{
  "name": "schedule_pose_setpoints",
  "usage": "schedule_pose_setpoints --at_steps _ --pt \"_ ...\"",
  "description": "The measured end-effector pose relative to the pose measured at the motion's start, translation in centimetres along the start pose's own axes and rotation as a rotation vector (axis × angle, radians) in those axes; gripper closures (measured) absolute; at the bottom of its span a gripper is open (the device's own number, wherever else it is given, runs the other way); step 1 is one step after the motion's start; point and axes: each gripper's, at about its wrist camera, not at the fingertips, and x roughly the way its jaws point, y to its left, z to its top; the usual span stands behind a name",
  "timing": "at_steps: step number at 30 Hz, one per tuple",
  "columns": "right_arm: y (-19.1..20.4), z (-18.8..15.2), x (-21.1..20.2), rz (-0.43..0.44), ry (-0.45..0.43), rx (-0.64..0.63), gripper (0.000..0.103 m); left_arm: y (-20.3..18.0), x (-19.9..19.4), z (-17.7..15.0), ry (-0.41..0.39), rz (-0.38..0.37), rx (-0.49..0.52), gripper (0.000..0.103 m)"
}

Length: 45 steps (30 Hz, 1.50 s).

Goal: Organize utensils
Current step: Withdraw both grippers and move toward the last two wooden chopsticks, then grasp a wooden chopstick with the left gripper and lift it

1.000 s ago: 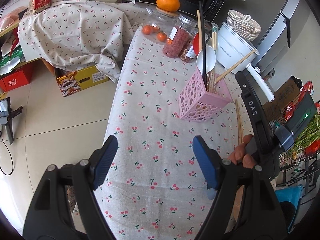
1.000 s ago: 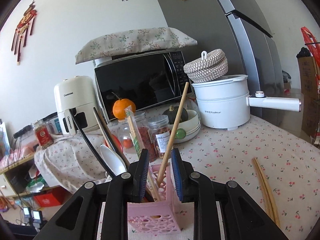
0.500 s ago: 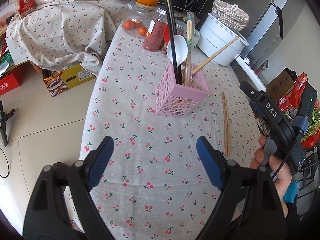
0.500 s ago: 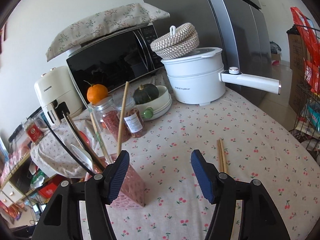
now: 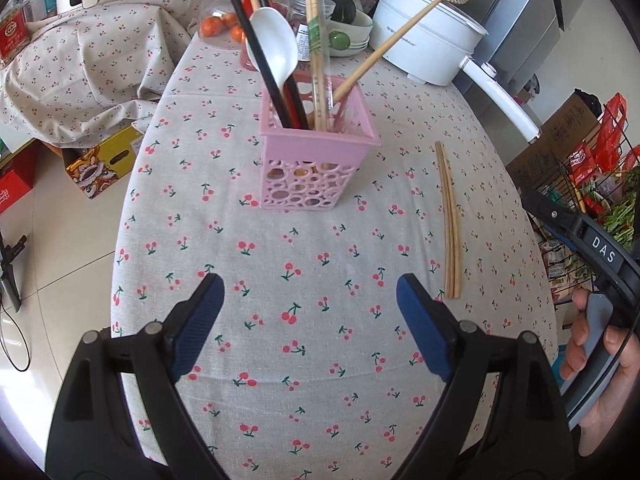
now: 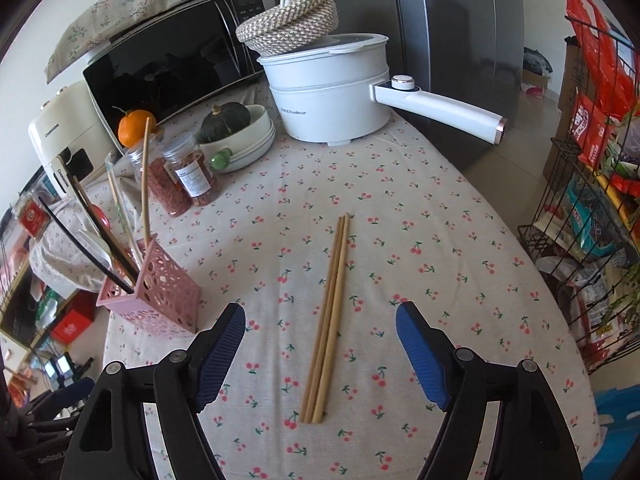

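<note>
A pink perforated holder [image 5: 314, 162] [image 6: 154, 296] stands on the cherry-print tablecloth [image 5: 320, 264] and holds black chopsticks, a white spoon [image 5: 274, 46], wrapped chopsticks and one leaning bamboo chopstick [image 5: 390, 44]. Loose bamboo chopsticks [image 5: 449, 220] [image 6: 330, 312] lie side by side on the cloth, right of the holder. My left gripper [image 5: 310, 314] hovers over bare cloth in front of the holder, its jaws opening with nothing between them. Above the near ends of the loose chopsticks, my right gripper [image 6: 320, 344] also has its jaws opening, not touching them.
At the table's back stand a white electric pot [image 6: 328, 96] with a long handle, a woven lidded basket, a bowl with a dark squash [image 6: 226, 120], jars, an orange and a microwave. A wire snack rack [image 6: 592, 200] is at right. A hand [image 5: 600, 368] holds the right gripper.
The right gripper let go of the bamboo chopstick in the holder, opened wide and swung right over the loose chopsticks. The left gripper shifted so the holder now sits straight ahead, and opened a little more.
</note>
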Motion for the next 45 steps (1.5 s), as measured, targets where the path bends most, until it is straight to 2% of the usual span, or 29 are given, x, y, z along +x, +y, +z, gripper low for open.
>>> schedule_pose_setpoints --at_steps 4,8,12,15,18,23,30,37,39,42,44,45 --pt "-3.1 0.1 0.6 0.024 0.078 0.049 0.020 -2.1 0.8 0.1 0.013 -0.010 0.039 0.015" --pt "-5.8 -0.1 1.9 0.050 0.203 0.100 0.020 -4.3 1.7 -0.1 0.016 0.000 0.098 0.015" --pt "-7.3 0.1 1.8 0.064 0.245 0.089 0.020 -6.0 2.6 -0.6 0.013 0.003 0.148 0.013" --pt "-7.4 0.6 1.2 0.039 0.241 -0.003 0.019 -6.7 3.4 -0.3 0.019 0.015 0.142 0.004" --pt "-7.2 1.3 1.1 -0.002 0.234 -0.071 0.016 -7.2 4.0 0.3 0.011 0.031 0.136 0.001" --pt "-7.8 2.2 2.1 -0.022 0.265 -0.116 0.013 -8.5 5.4 1.8 0.005 0.080 0.122 0.001" --pt "-9.7 3.3 4.0 -0.092 0.287 -0.150 0.011 -11.6 8.4 3.7 0.083 0.137 0.186 0.001" --pt "-12.3 4.1 4.9 -0.087 0.296 -0.079 0.009 -13.2 12.5 5.9 0.202 0.118 0.134 0.001" --pt "-12.8 4.3 5.1 -0.078 0.303 -0.059 0.009 -13.6 13.1 6.2 0.211 0.116 0.129 0.004" --pt "-13.5 4.4 5.4 -0.064 0.311 -0.037 0.009 -13.9 13.9 6.4 0.223 0.129 0.141 0.018" --pt "-13.8 4.5 5.5 -0.056 0.313 -0.028 0.008 -14.1 14.3 6.4 0.239 0.126 0.145 0.030" --pt "-13.9 4.5 5.5 -0.055 0.314 -0.026 0.008 -14.2 14.4 6.4 0.239 0.114 0.143 0.031"
